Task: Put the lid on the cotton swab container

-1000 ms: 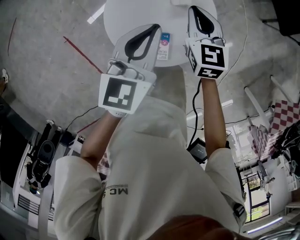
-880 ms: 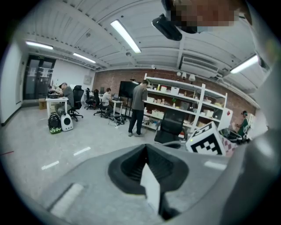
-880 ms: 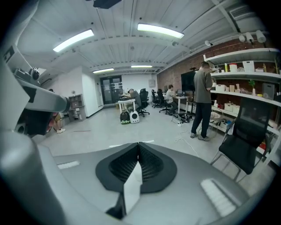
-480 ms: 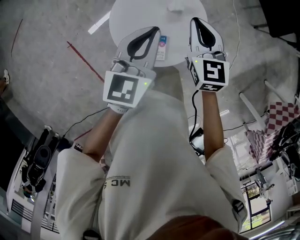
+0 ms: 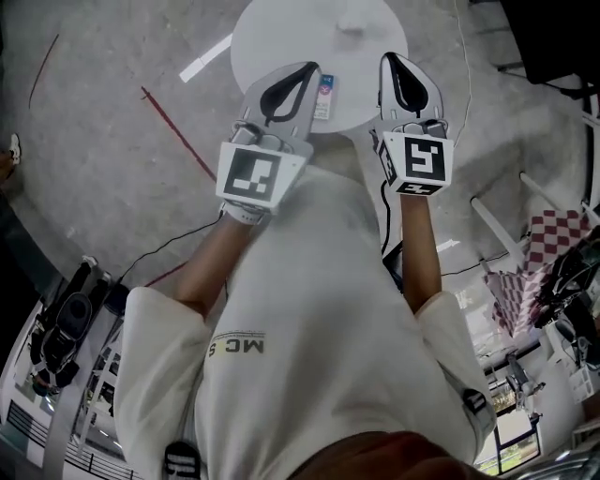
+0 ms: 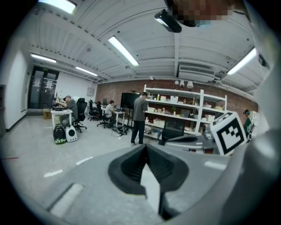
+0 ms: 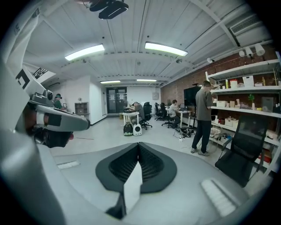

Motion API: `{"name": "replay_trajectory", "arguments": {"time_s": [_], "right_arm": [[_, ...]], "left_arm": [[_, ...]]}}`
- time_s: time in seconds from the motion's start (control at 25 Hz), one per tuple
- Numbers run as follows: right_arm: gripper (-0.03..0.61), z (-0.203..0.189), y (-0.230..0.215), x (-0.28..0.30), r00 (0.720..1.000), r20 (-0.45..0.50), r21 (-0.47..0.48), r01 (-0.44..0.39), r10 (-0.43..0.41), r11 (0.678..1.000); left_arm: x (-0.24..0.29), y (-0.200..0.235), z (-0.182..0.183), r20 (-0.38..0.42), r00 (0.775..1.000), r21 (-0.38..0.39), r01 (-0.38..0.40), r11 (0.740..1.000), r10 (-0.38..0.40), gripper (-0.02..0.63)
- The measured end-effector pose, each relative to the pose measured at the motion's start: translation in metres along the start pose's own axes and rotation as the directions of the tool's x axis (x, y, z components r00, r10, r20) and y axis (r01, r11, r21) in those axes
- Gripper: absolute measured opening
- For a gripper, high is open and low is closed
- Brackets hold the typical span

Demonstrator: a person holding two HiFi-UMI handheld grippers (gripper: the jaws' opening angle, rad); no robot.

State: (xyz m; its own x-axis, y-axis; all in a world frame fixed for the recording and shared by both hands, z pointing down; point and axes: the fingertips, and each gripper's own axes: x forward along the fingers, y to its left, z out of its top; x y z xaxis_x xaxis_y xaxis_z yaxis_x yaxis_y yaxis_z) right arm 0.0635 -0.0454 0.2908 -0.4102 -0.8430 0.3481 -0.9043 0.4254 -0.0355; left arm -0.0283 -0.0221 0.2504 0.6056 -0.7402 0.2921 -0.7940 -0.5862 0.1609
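In the head view a small flat pack with blue and pink print (image 5: 325,97) lies near the front edge of a round white table (image 5: 281,37). Partly over it hangs my left gripper (image 5: 309,67), shut with nothing in it. My right gripper (image 5: 389,58) hangs shut and empty over the table's right edge. A small white object (image 5: 352,21) sits at the far edge; what it is I cannot tell. Both gripper views look out level into the room, with the left gripper (image 6: 145,147) and right gripper (image 7: 138,145) showing their jaws closed together. Neither shows the table.
Grey concrete floor surrounds the table, with a red line (image 5: 178,131), a white strip (image 5: 208,58) and cables. Ahead of the grippers a person (image 6: 139,117) stands by shelves (image 6: 193,110). Others sit at desks (image 7: 131,115). A black chair (image 7: 241,149) stands at the right.
The table now looks smaller and farther right in the head view. Both grippers have drifted slightly right in the frame, staying shut and side by side.
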Motion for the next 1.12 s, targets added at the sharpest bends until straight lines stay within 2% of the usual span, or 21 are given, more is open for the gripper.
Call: {"name": "replay_trajectory", "arguments": {"time_s": [0.28, 0.64, 0.92, 1.12], "right_arm": [[-0.002, 0.023, 0.017, -0.032, 0.999, 0.042, -0.018, -0.009, 0.01, 1.0], [-0.002, 0.039, 0.027, -0.067, 0.997, 0.079, -0.014, -0.012, 0.013, 1.0], [-0.002, 0.041, 0.027, -0.074, 0.997, 0.074, -0.02, -0.017, 0.019, 1.0], [-0.002, 0.043, 0.031, -0.073, 0.997, 0.075, -0.032, -0.025, 0.028, 0.999]], "left_arm": [[-0.025, -0.006, 0.015, 0.033, 0.999, 0.035, -0.012, 0.999, 0.011, 0.0], [-0.043, -0.019, 0.026, 0.068, 0.998, 0.041, -0.01, 0.999, 0.007, 0.0], [-0.044, -0.022, 0.03, 0.068, 0.998, 0.05, -0.001, 0.999, -0.002, 0.0], [-0.045, -0.021, 0.034, 0.079, 0.997, 0.029, -0.001, 1.0, -0.002, 0.0]]}}
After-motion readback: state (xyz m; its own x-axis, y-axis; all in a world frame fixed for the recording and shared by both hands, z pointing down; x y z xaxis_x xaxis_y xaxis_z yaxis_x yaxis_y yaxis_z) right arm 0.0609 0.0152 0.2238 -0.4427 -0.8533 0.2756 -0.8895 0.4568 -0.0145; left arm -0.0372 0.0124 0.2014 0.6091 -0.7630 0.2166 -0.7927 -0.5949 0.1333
